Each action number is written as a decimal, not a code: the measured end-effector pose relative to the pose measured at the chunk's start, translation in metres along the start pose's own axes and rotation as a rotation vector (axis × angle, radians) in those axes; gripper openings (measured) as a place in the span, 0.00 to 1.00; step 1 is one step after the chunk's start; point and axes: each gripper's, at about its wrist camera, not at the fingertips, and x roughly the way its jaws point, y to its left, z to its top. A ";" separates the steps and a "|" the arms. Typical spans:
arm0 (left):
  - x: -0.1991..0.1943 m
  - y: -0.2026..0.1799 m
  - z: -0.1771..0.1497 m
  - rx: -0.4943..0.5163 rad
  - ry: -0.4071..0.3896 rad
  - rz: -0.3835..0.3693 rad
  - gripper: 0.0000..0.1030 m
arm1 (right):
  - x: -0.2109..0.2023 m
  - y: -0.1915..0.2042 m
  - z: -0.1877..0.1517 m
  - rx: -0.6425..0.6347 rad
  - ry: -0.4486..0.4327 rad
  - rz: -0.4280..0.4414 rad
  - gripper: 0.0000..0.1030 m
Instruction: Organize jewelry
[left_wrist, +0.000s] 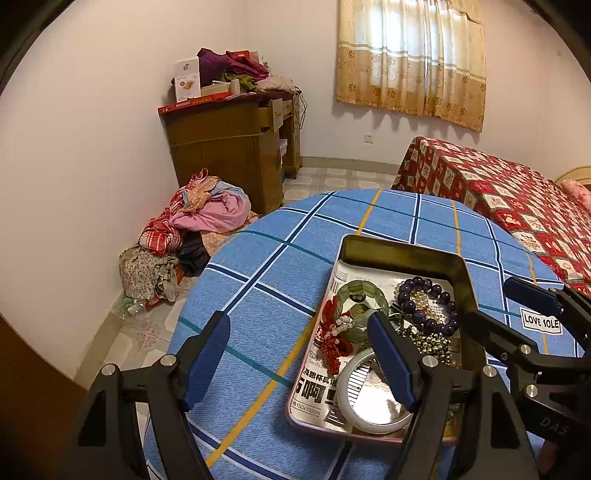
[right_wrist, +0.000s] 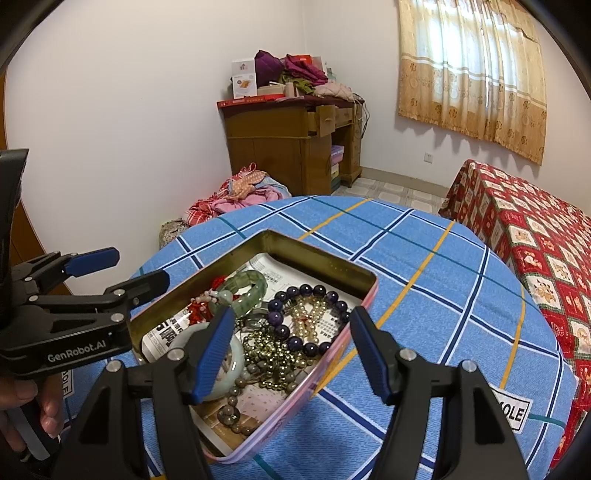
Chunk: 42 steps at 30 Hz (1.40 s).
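An open metal tin (left_wrist: 402, 254) (right_wrist: 317, 258) lined with printed paper sits on the blue checked table. Inside lie a purple bead bracelet (left_wrist: 419, 316) (right_wrist: 282, 331), a green jade bangle (left_wrist: 360, 290) (right_wrist: 251, 280), a white bangle (left_wrist: 347, 387) (right_wrist: 236, 354), a red knotted ornament (left_wrist: 334, 339), a gold bead chain (right_wrist: 273, 350) and a brown bead string (right_wrist: 232, 410). My left gripper (left_wrist: 299, 363) (right_wrist: 125, 269) is open at the tin's left side, holding nothing. My right gripper (right_wrist: 291, 354) (left_wrist: 509, 310) is open just above the tin's near right part, empty.
The round table's cloth (left_wrist: 266, 280) bears a "LOVE SOLE" label (left_wrist: 541, 322). A bed with a red patterned cover (right_wrist: 535, 251) stands to the right. A wooden desk (right_wrist: 280, 147) and a clothes pile (left_wrist: 192, 229) lie beyond. A person's hand (right_wrist: 48, 410) grips the left tool.
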 end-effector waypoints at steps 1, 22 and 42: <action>0.000 0.000 0.000 0.000 0.001 0.000 0.75 | 0.001 0.001 0.000 0.000 -0.001 0.000 0.67; 0.000 0.000 0.000 0.008 0.001 0.014 0.75 | 0.001 0.001 0.001 0.007 -0.002 -0.002 0.70; 0.003 0.000 0.001 -0.001 0.004 0.030 0.75 | 0.001 0.000 -0.002 0.009 -0.001 0.001 0.70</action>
